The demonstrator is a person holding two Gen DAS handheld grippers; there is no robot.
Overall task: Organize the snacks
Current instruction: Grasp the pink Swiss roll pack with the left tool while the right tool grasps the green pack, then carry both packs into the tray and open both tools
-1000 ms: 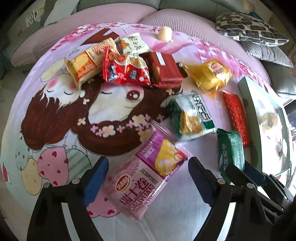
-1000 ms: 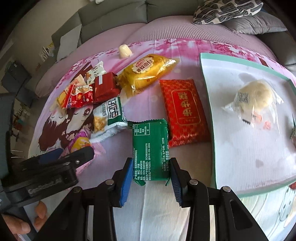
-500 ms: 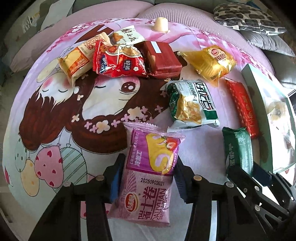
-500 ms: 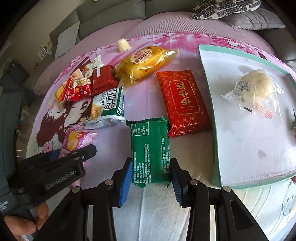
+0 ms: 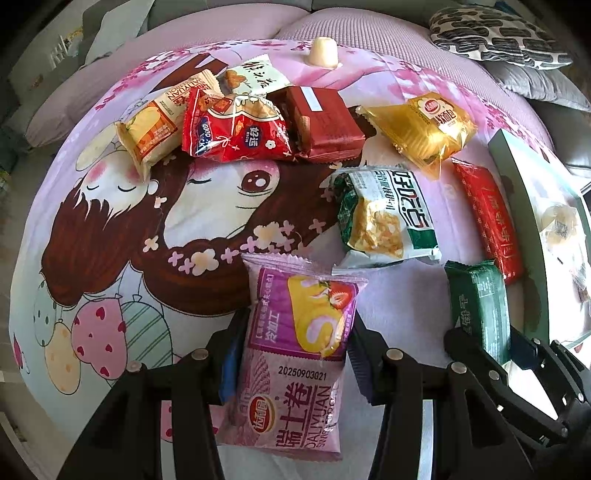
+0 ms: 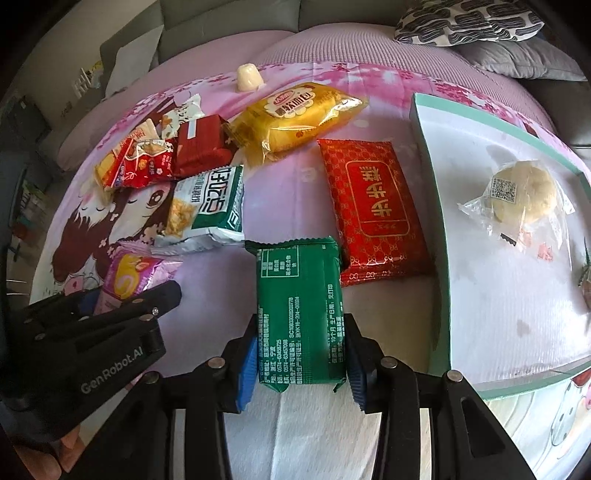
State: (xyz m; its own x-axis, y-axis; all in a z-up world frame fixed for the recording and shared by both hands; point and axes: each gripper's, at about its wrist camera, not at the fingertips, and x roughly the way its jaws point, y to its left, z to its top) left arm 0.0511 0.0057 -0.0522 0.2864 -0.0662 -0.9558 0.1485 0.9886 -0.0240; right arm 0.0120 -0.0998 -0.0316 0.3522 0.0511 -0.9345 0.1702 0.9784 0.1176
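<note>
My left gripper (image 5: 291,354) is shut on a pink-purple swiss roll packet (image 5: 295,354), both pads pressing its sides near the middle. The right gripper (image 6: 301,360) is shut on a green biscuit packet (image 6: 299,306), which also shows at the right of the left wrist view as the green packet (image 5: 478,306). Both packets lie on a pink cartoon-print cloth (image 5: 110,229). To the right stands a shallow white tray with a mint-green rim (image 6: 443,266), holding a round pastry in clear wrap (image 6: 521,192).
More snacks lie on the cloth: a red flat packet (image 6: 369,210), a yellow bread bag (image 6: 299,114), a white-green bag (image 5: 388,218), a dark red bar (image 5: 321,122), a red bag (image 5: 236,129), an orange packet (image 5: 155,125), a small pudding cup (image 5: 323,51). A patterned cushion (image 5: 495,33) lies behind.
My left gripper has closed from wide open onto the swiss roll packet, which has straightened between the pads. The right gripper keeps its grip on the green packet.
</note>
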